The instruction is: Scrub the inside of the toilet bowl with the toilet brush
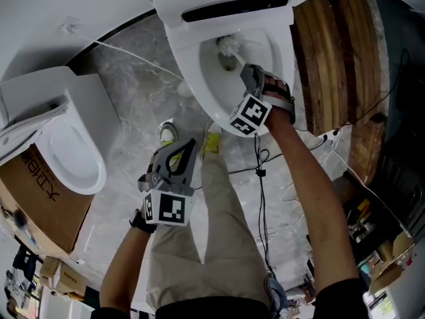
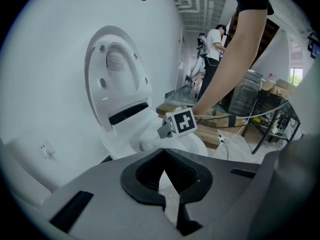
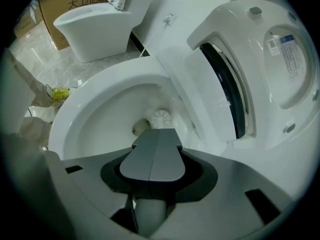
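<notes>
The white toilet bowl (image 1: 189, 72) stands open at the top of the head view, its lid (image 3: 280, 59) raised. The brush's white bristle head (image 1: 228, 45) sits low inside the bowl near the drain, and shows just past the jaws as the brush head (image 3: 161, 116). My right gripper (image 1: 247, 72) reaches over the rim and is shut on the brush handle (image 3: 150, 214), which runs under its closed jaws. My left gripper (image 1: 189, 145) hangs over the floor in front of the toilet, well away from the bowl, jaws together and nothing in them.
A second toilet (image 1: 66, 145) stands at the left on a cardboard box (image 1: 40, 198). A wooden panel (image 1: 332, 58) lies right of the bowl. Black cables (image 1: 262, 171) and a yellow item (image 1: 211, 141) lie on the marble floor. A person (image 2: 212, 49) stands far behind.
</notes>
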Demonstrator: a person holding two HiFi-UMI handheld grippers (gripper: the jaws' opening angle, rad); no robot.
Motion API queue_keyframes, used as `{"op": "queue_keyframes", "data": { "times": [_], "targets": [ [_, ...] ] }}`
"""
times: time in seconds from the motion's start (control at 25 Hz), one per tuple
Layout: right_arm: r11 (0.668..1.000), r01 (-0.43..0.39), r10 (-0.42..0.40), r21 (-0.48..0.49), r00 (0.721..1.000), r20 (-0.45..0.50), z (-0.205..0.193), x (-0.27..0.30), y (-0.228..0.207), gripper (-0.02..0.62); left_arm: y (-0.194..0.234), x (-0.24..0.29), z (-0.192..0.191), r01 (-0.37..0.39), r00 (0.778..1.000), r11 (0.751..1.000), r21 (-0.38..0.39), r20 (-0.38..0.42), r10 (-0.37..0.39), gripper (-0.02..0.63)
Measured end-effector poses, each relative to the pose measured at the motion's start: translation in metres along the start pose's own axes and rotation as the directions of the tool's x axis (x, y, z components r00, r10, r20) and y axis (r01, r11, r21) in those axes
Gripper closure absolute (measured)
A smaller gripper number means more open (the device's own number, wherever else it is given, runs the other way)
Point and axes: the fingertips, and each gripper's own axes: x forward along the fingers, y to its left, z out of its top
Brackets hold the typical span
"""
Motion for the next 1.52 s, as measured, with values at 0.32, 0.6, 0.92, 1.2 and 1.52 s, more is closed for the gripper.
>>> {"op": "queue_keyframes", "data": {
  "times": [0.32, 0.6, 0.92, 1.2, 1.52],
  "targets": [
    [1.0, 0.014, -0.012, 0.017, 0.994, -0.111, -0.048, -0.002, -0.009, 0.42, 0.004, -0.004, 0.002, -0.004, 1.0, 1.0, 0.003, 0.011, 0.004, 0.589],
    [0.998, -0.011, 0.0, -0.065, 0.985, -0.17, -0.073, -0.012, 0.001, 0.42, 0.006, -0.007, 0.003, -0.003, 1.0, 1.0, 0.01, 0.011, 0.003, 0.589],
    [0.993, -0.059, 0.033, -0.1, 0.97, -0.24, -0.108, -0.027, 0.021, 0.422, 0.007, -0.013, 0.002, -0.004, 1.0, 1.0, 0.011, 0.017, 0.003, 0.588],
    [0.98, -0.116, 0.069, -0.163, 0.962, -0.264, -0.12, -0.047, 0.043, 0.422, 0.008, -0.017, -0.002, -0.004, 1.0, 1.0, 0.013, 0.013, 0.004, 0.589],
    [0.968, -0.204, 0.158, -0.145, 0.947, -0.281, -0.122, -0.071, 0.076, 0.422, 0.01, -0.019, 0.002, -0.006, 1.0, 1.0, 0.01, 0.022, 0.006, 0.589]
  ]
}}
